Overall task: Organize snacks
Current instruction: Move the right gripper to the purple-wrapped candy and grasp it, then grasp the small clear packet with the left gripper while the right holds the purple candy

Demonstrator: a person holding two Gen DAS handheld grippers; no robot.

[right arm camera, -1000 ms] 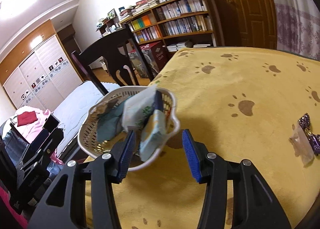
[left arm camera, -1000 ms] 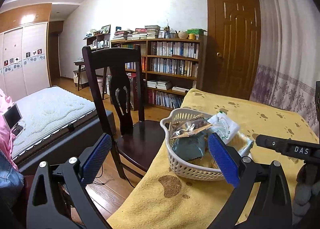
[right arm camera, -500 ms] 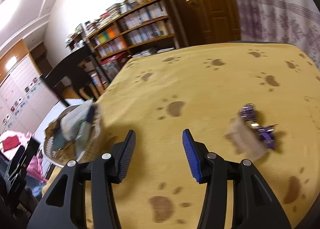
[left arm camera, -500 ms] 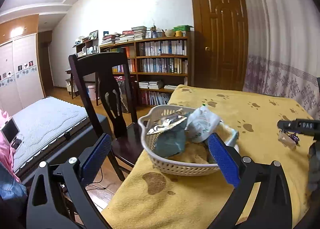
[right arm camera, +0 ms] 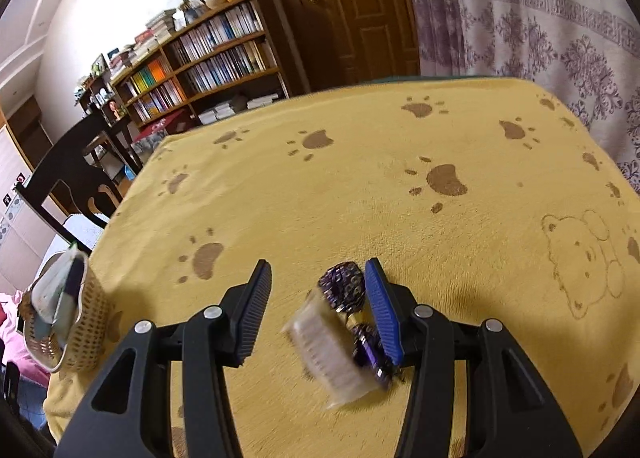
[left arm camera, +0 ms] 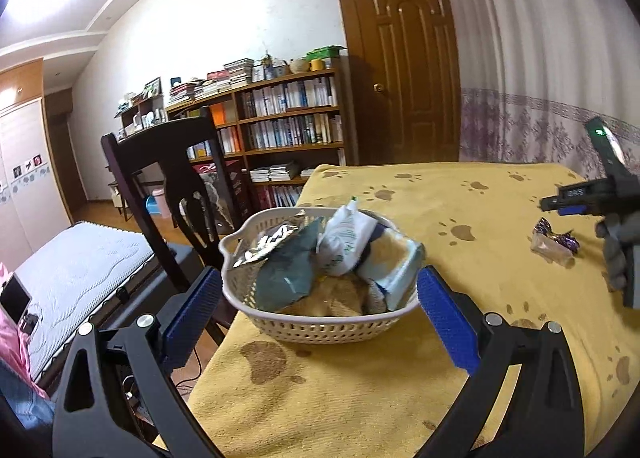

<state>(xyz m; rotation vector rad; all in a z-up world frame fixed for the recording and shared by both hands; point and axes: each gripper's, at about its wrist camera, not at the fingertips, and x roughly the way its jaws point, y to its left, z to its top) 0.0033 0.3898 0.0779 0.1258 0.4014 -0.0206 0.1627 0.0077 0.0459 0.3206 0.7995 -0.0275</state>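
Note:
A white basket (left arm camera: 320, 324) heaped with several snack packets sits near the left edge of the yellow paw-print cloth; its side also shows in the right wrist view as the basket (right arm camera: 86, 322). My left gripper (left arm camera: 316, 310) stands open, its blue pads on either side of the basket, not touching it. On the cloth to the right lie a clear wrapped snack (right arm camera: 330, 350) and a purple foil candy (right arm camera: 346, 288). My right gripper (right arm camera: 318, 308) is open around both, the right pad close against the candy. From the left wrist view the two snacks (left arm camera: 554, 244) lie just below the right gripper (left arm camera: 576, 198).
A dark wooden chair (left arm camera: 168, 178) stands at the table's left edge beside the basket. A bed (left arm camera: 76, 270) lies farther left. A bookshelf (left arm camera: 280, 130) and a door (left arm camera: 404, 70) are behind; a curtain (right arm camera: 540, 26) hangs beyond the far right edge.
My right gripper has swung away from the basket to the right and now straddles the two loose snacks. The left gripper has shifted so the basket sits centred between its pads.

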